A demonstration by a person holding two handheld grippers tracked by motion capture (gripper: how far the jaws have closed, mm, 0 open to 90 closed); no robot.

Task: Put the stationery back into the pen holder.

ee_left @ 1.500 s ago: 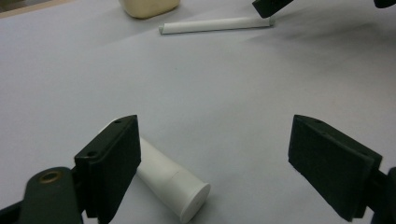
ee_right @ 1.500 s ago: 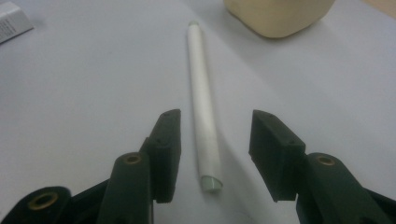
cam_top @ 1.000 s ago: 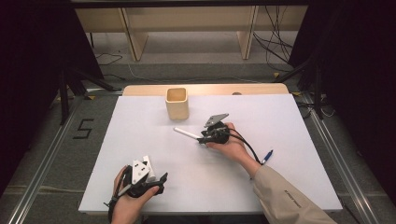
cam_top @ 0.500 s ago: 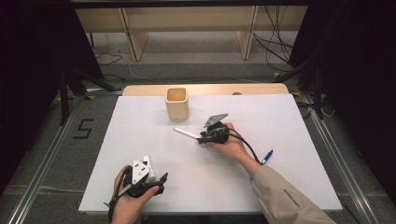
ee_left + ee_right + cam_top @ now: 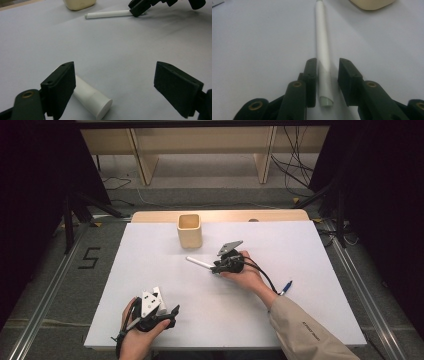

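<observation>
The right gripper [image 5: 216,268] has just been narrowing its jaws around a white pen [image 5: 323,62] that lies flat on the white table [image 5: 310,250], a little in front of the cream pen cup [image 5: 190,230]. In the right gripper view one jaw sits against the pen's side, while a thin gap remains at the other (so the pads straddle the barrel near its grey end but do not yet clamp it). The pick-up looks close: a little more squeeze should secure the pen for a likely lift toward the cup.

At the near edge, the left gripper [image 5: 117,87] rests low with its jaws wide apart; a second white pen [image 5: 91,98] lies on the table just beside its left jaw. A blue pen [image 5: 286,287] lies by the person's right sleeve [image 5: 305,332].
</observation>
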